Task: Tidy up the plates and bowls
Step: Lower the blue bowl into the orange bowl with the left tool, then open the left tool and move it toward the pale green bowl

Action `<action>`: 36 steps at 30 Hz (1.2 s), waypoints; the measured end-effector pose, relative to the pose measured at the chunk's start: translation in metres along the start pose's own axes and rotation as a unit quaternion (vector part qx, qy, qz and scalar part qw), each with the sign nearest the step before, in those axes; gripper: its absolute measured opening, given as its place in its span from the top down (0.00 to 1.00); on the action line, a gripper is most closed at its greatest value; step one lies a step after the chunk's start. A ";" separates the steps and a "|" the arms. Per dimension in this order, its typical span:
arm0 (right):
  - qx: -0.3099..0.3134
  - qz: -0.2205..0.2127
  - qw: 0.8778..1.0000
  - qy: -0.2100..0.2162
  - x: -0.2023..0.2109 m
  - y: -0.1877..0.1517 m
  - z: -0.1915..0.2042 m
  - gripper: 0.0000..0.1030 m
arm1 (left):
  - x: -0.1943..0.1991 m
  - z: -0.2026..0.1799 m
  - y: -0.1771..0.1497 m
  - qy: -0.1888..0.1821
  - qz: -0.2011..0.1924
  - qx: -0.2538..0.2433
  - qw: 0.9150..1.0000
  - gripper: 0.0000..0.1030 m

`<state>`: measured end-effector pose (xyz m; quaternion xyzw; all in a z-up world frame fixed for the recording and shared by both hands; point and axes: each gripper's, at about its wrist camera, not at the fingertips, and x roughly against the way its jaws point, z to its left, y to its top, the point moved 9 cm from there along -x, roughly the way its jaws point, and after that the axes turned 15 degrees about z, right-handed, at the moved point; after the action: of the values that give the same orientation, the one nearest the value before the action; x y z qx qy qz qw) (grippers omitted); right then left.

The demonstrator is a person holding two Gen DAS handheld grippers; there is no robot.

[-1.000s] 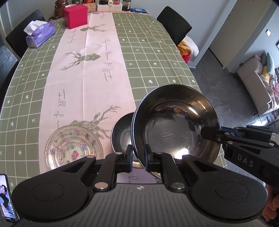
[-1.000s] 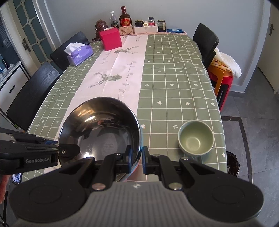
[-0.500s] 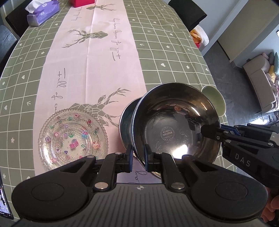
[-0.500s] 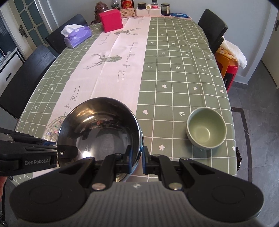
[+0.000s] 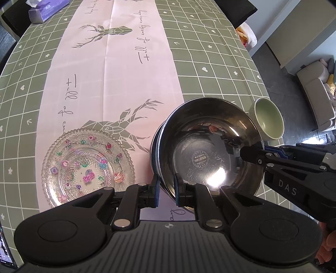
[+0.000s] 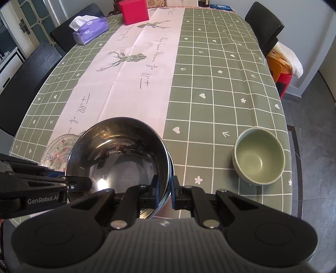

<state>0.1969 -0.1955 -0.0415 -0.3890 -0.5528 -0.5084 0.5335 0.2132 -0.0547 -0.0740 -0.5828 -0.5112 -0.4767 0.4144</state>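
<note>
A large steel bowl (image 5: pixel 210 151) (image 6: pixel 119 155) is gripped by its rim from two sides. My left gripper (image 5: pixel 167 189) is shut on the near rim in the left wrist view. My right gripper (image 6: pixel 164 187) is shut on the rim's right side in the right wrist view. The bowl sits low over a second steel bowl (image 5: pixel 154 151) (image 6: pixel 171 168), of which only a rim sliver shows. A patterned glass plate (image 5: pixel 88 166) (image 6: pixel 56 149) lies to the left on the pink runner. A green ceramic bowl (image 5: pixel 268 119) (image 6: pixel 259 157) stands to the right.
The table (image 6: pixel 220 94) has a green checked cloth, and its near edge lies just below the bowls. A purple tissue box (image 6: pixel 90 30) and a red box (image 6: pixel 134 10) stand at the far end. Black chairs (image 6: pixel 27 84) line both sides. A phone (image 5: pixel 6 252) lies at the near left.
Both grippers have come down with the large steel bowl. It hung above and right of the second steel bowl; now it sits almost fully over it, hiding its inside.
</note>
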 end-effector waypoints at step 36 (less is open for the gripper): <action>-0.012 0.005 1.000 0.000 -0.014 0.003 -0.003 0.68 | 0.001 0.001 0.003 0.039 -0.031 -0.039 0.998 0.78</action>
<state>0.2022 -0.1958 -0.0550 -0.3980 -0.5447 -0.5127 0.5311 0.2165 -0.0541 -0.0730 -0.5631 -0.4933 -0.5311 0.3968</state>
